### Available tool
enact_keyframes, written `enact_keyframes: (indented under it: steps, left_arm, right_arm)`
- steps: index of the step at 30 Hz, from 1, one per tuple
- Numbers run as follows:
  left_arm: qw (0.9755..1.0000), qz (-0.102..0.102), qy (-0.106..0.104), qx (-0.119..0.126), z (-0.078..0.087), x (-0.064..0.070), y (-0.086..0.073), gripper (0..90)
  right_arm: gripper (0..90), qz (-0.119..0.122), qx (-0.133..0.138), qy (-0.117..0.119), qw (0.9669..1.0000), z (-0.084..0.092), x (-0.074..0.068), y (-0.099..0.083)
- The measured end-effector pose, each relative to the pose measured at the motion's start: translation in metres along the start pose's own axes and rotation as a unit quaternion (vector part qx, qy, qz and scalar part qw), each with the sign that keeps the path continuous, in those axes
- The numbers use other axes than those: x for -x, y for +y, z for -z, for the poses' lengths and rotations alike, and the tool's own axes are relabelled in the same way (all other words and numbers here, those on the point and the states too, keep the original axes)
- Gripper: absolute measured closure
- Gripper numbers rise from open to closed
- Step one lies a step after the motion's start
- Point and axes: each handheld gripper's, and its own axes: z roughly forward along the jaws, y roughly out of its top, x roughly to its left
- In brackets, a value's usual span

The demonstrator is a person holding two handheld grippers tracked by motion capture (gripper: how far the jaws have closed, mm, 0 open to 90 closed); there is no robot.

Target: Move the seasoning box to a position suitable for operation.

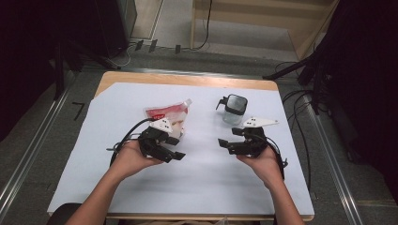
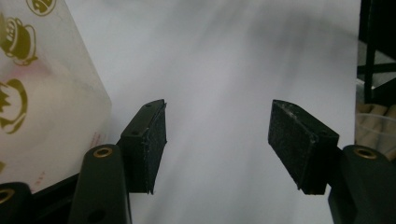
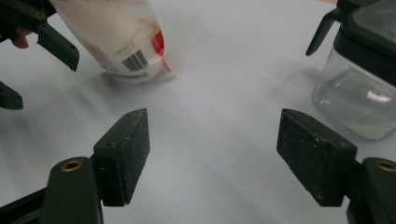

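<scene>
On the white tabletop [image 1: 202, 178] your two grippers sit low and near the front, facing each other across bare sheet. Your left gripper [image 1: 176, 156] has its jaws apart with nothing between them, and the pouch [image 1: 170, 116] lies just beyond and beside it; in the left gripper view the pouch [image 2: 42, 88] fills the left edge, close to the near pad but apart from it. Your right gripper [image 1: 224, 143] is also spread wide and empty, with the jar [image 1: 233, 109] just behind it; in the right gripper view the jar [image 3: 359, 88] stands to the right of the jaws, not between them.

Judging from this, your main risk is the pouch. It looks soft and only partly full, so a pinch low on the body would likely let it fold or slide out, and a grip near the spout could squeeze contents out if the cap is loose; I cannot tell whether it is. The jar is light-looking clear plastic with a hinged dark lid, and a sideways nudge from your right gripper could tip or skid it on the smooth sheet.

The pouch's long axis runs from near-left to far-right, with its white spout pointing to the far right, toward the jar, and its barcoded bottom end [image 3: 135, 60] toward you
</scene>
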Motion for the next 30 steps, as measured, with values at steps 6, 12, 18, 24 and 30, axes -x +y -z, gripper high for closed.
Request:
enact_keyframes:
  steps: [6, 12, 18, 24, 30]
  left_arm:
    - [0.9999, -0.009, -0.004, -0.013, -0.005, -0.001, -0.004, 32.6]
    - [0.9999, -0.011, -0.003, -0.001, 0.004, 0.002, -0.007, 32.8]
    - [1.0, -0.008, 0.001, -0.004, 0.007, 0.002, -0.009, 33.2]
    - [1.0, -0.007, -0.004, -0.001, 0.008, 0.005, -0.01, 33.3]
    - [1.0, -0.001, -0.007, 0.004, 0.013, 0.008, -0.011, 33.3]
  right_arm:
    - [29.4, -0.023, -0.024, -0.005, 0.9994, 0.0, 0.01, -0.003]
    - [31.1, -0.019, -0.021, -0.032, 0.9991, 0.003, 0.014, -0.007]
    - [32.2, -0.018, -0.017, -0.043, 0.9988, 0.003, 0.013, -0.007]
    - [31.8, -0.024, -0.016, -0.061, 0.9977, 0.0, 0.018, -0.009]
    - [26.8, -0.049, -0.009, -0.076, 0.9958, -0.006, 0.027, -0.007]
